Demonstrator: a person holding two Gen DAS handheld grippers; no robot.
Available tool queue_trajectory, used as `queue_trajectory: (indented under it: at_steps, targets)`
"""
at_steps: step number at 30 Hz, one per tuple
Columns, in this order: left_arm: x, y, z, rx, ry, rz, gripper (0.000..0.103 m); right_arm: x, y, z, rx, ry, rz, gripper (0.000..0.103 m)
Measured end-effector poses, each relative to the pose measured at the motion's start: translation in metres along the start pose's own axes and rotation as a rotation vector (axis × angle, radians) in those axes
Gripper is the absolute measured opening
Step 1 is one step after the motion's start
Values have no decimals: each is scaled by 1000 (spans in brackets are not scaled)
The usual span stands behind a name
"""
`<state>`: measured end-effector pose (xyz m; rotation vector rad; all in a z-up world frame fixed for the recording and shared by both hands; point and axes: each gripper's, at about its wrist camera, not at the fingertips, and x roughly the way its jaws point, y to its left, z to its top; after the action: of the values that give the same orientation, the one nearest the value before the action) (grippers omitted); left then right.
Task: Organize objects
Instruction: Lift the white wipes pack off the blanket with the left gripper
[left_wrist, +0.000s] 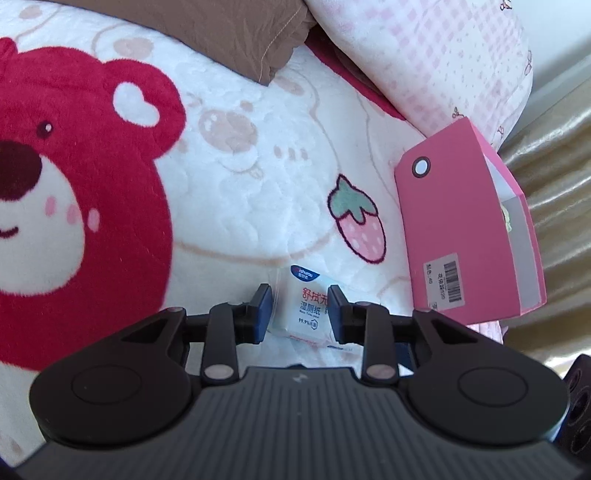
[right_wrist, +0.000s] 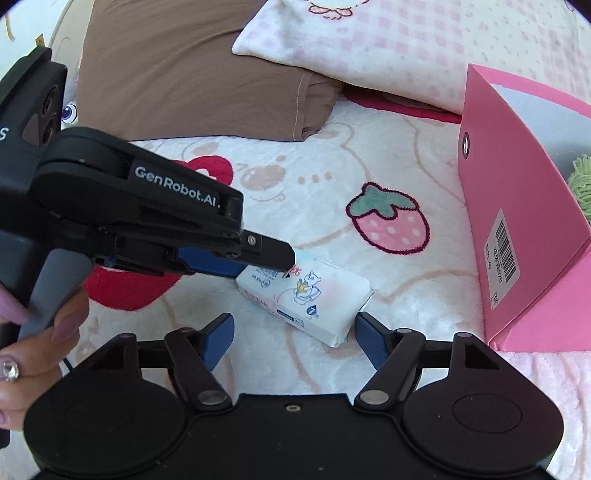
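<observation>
On the fluffy white blanket with a red bear print, the small white wet-wipe pack lies left of the open pink cardboard box. My left gripper straddles the pack, its 2 blue pads touching its sides (whether it squeezes, I cannot tell). My right gripper hangs spread wide just behind the pack.

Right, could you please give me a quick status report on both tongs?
Left tongs astride wet-wipes pack, contact unclear. Right tongs open, empty, near pack's end. Pack flat on blanket. Pink box unobstructed, right.
</observation>
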<state>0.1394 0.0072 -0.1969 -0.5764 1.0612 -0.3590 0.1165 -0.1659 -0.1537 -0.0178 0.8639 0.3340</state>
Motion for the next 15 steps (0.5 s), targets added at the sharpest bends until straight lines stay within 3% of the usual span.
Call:
queue_trajectory:
  at_steps: [3, 5, 10, 15]
  targets:
    - [2, 0, -12, -60, 60, -52, 34, 2, -4, 0, 1, -5, -38, 91]
    - [4, -5, -14, -8, 60, -17, 33, 5, -7, -2, -2, 10, -26, 91]
    - [7, -5, -12, -10, 26, -4, 33, 13, -6, -7, -68, 8, -52, 90]
    - [4, -8, -15, 12, 11, -17, 30, 6, -9, -7, -53, 4, -43, 84]
